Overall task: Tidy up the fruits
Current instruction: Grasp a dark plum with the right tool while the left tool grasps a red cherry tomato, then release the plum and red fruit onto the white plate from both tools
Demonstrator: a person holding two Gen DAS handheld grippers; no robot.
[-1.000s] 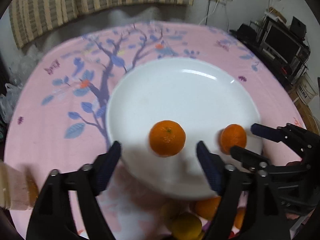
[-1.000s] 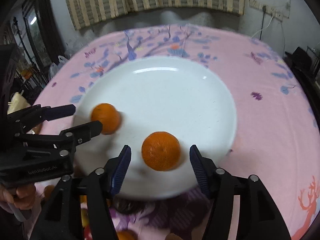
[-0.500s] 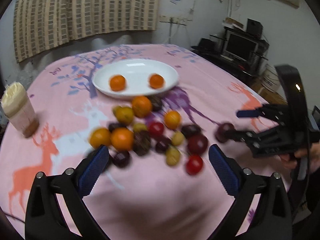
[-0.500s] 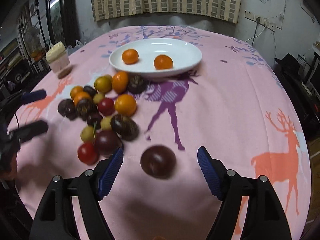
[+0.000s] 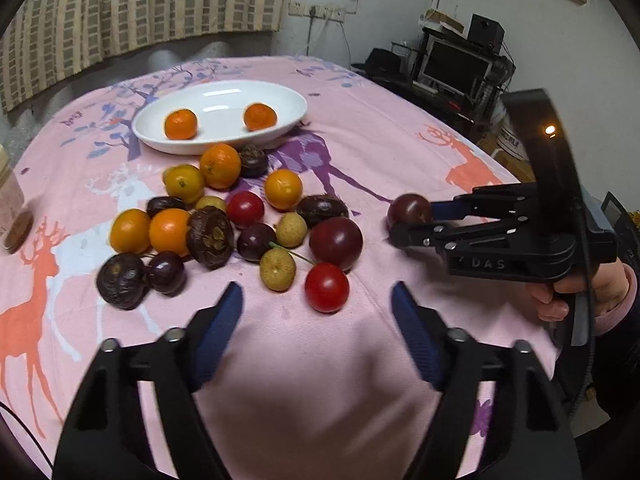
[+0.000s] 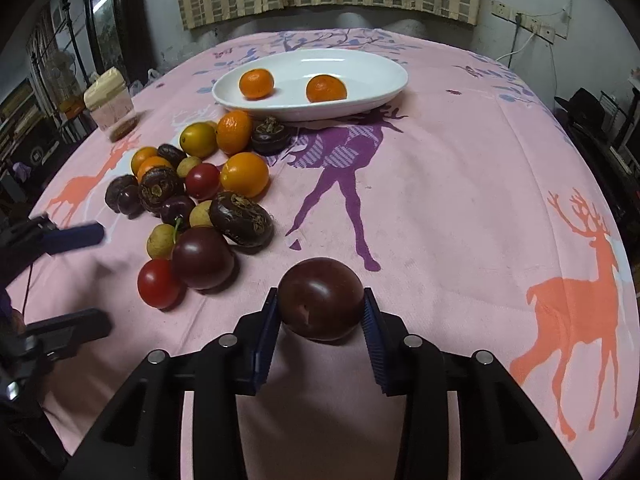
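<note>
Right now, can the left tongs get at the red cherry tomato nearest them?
Probably yes. The left tongs stand open and empty just short of the red cherry tomato, with bare cloth between; only the dark plum crowds its far side.

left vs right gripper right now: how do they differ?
1. The right gripper is shut on a dark plum; the left gripper holds nothing, though both have just been closing.
2. The right gripper's jaws stand narrow, pads against the plum; the left gripper's stand wider apart.
3. The left gripper faces the red cherry tomato at the pile's near edge; the right gripper sits apart from the pile.

Shared: black bodies, blue pads.
</note>
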